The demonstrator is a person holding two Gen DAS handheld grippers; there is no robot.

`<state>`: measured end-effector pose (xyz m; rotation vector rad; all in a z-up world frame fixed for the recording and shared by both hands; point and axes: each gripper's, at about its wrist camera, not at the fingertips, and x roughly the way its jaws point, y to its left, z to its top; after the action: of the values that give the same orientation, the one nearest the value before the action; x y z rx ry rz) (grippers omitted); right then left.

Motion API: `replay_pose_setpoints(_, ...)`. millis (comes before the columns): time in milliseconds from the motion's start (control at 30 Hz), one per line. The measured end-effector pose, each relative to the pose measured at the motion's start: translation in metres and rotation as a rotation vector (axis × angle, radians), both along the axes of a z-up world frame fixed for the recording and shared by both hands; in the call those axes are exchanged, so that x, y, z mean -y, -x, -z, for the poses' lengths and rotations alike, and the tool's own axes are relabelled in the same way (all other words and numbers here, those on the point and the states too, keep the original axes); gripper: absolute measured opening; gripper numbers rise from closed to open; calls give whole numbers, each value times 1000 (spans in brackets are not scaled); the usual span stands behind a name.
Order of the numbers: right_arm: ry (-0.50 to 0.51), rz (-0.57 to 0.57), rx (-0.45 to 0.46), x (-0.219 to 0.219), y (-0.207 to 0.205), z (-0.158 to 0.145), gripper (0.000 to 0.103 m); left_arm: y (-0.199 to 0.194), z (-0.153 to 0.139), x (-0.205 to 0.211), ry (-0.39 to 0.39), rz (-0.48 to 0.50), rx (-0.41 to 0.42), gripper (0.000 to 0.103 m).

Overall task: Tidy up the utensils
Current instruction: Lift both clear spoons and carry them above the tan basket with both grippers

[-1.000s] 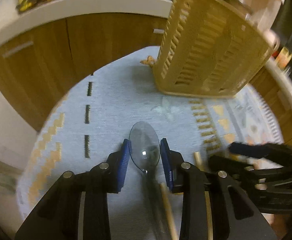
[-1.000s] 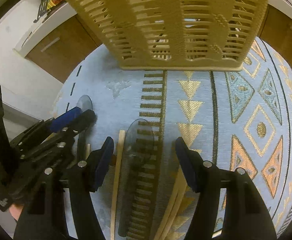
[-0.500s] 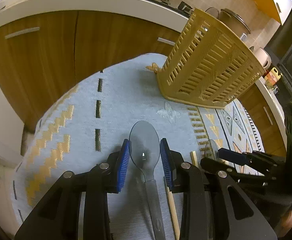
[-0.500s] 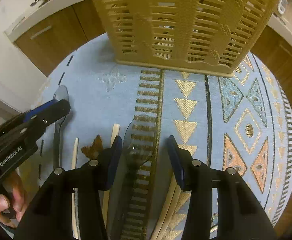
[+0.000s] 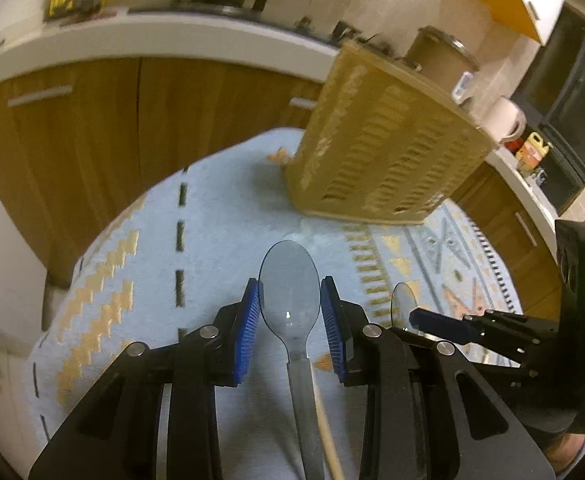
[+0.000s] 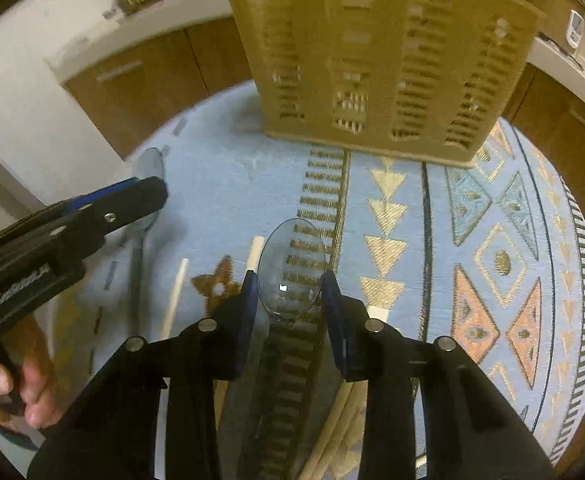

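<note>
My left gripper [image 5: 290,312] is shut on a clear grey plastic spoon [image 5: 289,280], its bowl between the blue pads, held above the rug. My right gripper [image 6: 290,296] is shut on a second clear plastic spoon [image 6: 292,256] and also holds it above the rug. A slatted yellow plastic utensil basket [image 5: 388,148] stands on the rug ahead of both grippers; it also shows in the right wrist view [image 6: 376,48]. The left gripper [image 6: 132,196] and its spoon show at the left of the right wrist view. The right gripper [image 5: 436,320] shows at the right of the left wrist view.
Wooden chopsticks [image 6: 174,296] lie on the light blue patterned round rug [image 6: 492,240] under the grippers. Wooden cabinets [image 5: 92,132] with a white counter curve behind the rug. A hand [image 6: 16,384] holds the left gripper.
Both grippers have risen from the rug with their spoons. The right gripper's jaws have shut on its spoon. The basket now looks farther off.
</note>
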<state>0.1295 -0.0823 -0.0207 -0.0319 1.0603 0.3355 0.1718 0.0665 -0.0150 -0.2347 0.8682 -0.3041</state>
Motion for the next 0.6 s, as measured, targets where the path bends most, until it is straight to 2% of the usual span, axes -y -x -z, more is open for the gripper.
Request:
replay_pose_setpoints(100,-50,-15,76,12,14,-21,29,10,-19,6,10,14,66,29)
replay_pose_setpoints(133,-56,-15,113,17,20,-30,29,15,-28,9,15,17,97,11)
replay_pose_setpoints(167,-69,-15,144,23,25,-39,29,17,-34,11,18,24,110,2)
replay_pose_setpoints(200,-95,-14,173,29,29,-48,29,19,-41,12,24,28,126,0)
replay_pose_setpoints(333,-162,2,272,48,36,-81,29,26,-73,14,60,26,212,0)
replay_pose_setpoints(500,-208,21,325,66,35,-104,29,27,-88,14,97,37,232,0)
replay_pose_setpoints(600,-219,38,346,75,29,-114,29,30,-93,15,93,36,250,0)
